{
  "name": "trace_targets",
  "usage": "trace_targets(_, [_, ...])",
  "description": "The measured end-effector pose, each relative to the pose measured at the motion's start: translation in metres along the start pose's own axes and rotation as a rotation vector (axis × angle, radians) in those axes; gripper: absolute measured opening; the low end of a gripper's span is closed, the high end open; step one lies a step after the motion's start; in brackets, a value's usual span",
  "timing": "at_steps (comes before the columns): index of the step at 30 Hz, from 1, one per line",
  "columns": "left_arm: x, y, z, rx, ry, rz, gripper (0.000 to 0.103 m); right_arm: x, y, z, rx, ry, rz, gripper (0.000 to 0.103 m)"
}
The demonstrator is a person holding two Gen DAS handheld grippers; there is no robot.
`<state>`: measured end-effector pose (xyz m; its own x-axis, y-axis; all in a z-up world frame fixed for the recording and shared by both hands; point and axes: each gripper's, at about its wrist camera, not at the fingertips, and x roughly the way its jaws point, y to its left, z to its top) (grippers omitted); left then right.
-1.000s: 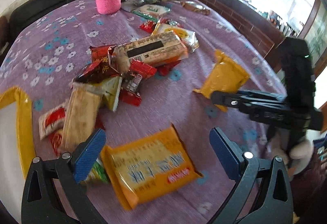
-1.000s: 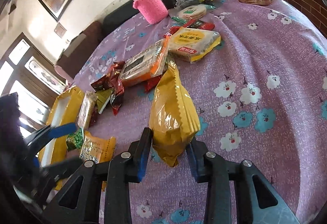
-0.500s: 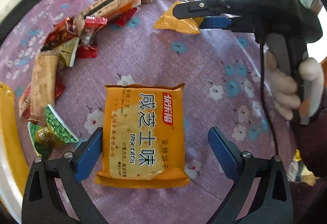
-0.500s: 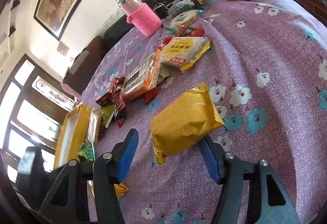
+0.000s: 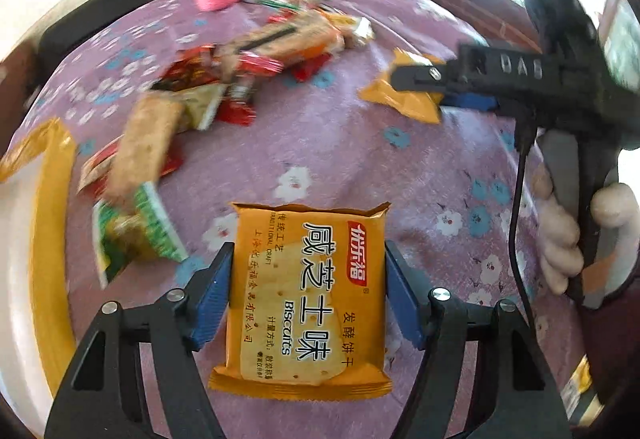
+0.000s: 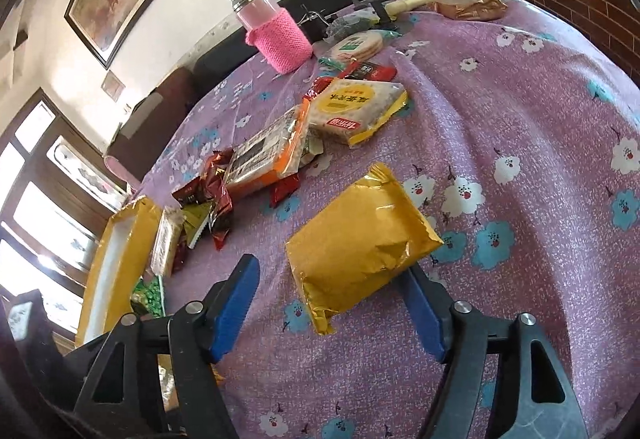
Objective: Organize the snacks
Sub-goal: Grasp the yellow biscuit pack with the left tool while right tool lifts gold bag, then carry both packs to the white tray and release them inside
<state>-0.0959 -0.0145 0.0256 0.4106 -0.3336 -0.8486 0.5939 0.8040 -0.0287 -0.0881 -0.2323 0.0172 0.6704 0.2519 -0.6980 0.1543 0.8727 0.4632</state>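
An orange biscuit packet with Chinese print lies between the blue pads of my left gripper, which touch both its sides. A plain gold packet lies flat on the purple flowered cloth between the spread jaws of my right gripper, apart from the left pad and close to the right one. That packet and the right gripper also show in the left wrist view. A heap of snacks lies in the middle of the table.
A yellow-rimmed tray sits at the table's left edge, also in the left wrist view. A pink-sleeved bottle stands at the back with more packets beside it. A green packet lies beside the tray.
My left gripper has closed from wide open onto the sides of the orange biscuit packet. My right gripper opened and let go of the gold packet, which now lies flat on the cloth.
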Motion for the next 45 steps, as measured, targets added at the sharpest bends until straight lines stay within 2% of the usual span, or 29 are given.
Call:
trace_targets(3, [-0.015,0.019,-0.003,-0.084,-0.041,-0.018,0.070,0.000,-0.006,0.004,0.039,0.002,-0.018,0.073])
trace_targets(6, [-0.039,0.031,-0.011,-0.136,-0.092,-0.011,0.070,0.002,-0.005,0.012,0.081,0.049,-0.065,0.073])
trace_targets(9, [-0.063,0.043,-0.019,-0.185,-0.153,-0.013,0.070,0.013,0.005,0.023,0.092,0.109,-0.165,0.075])
trace_targets(13, [-0.090,0.061,-0.036,-0.240,-0.199,-0.009,0.070,0.031,0.027,0.026,0.044,0.130,-0.320,0.076])
trace_targets(15, [-0.101,0.069,-0.044,-0.259,-0.218,0.004,0.070,0.035,0.035,0.024,0.008,0.117,-0.355,0.068])
trace_targets(16, [-0.106,0.074,-0.048,-0.272,-0.230,0.015,0.070,0.036,0.038,0.022,-0.007,0.110,-0.355,0.054])
trace_targets(17, [-0.114,0.081,-0.052,-0.291,-0.243,0.027,0.070,0.037,0.041,0.020,-0.022,0.113,-0.341,0.045])
trace_targets(20, [-0.127,0.100,-0.062,-0.338,-0.272,0.049,0.070,0.038,0.052,0.012,-0.063,0.125,-0.332,0.036])
trace_targets(27, [-0.141,0.141,-0.083,-0.429,-0.288,0.114,0.070,0.005,0.075,-0.005,-0.092,0.085,-0.204,0.034])
trace_targets(30, [-0.146,0.166,-0.089,-0.481,-0.286,0.155,0.070,-0.010,0.103,-0.003,-0.129,0.075,-0.109,0.034])
trace_targets(33, [-0.150,0.195,-0.093,-0.535,-0.280,0.198,0.070,-0.014,0.151,-0.003,-0.211,0.080,-0.016,0.034])
trace_targets(40, [-0.140,0.254,-0.101,-0.608,-0.198,0.326,0.070,0.024,0.266,-0.023,-0.376,0.215,0.193,0.034])
trace_targets(45, [-0.120,0.283,-0.115,-0.676,-0.127,0.332,0.070,0.065,0.338,-0.070,-0.516,0.326,0.269,0.034])
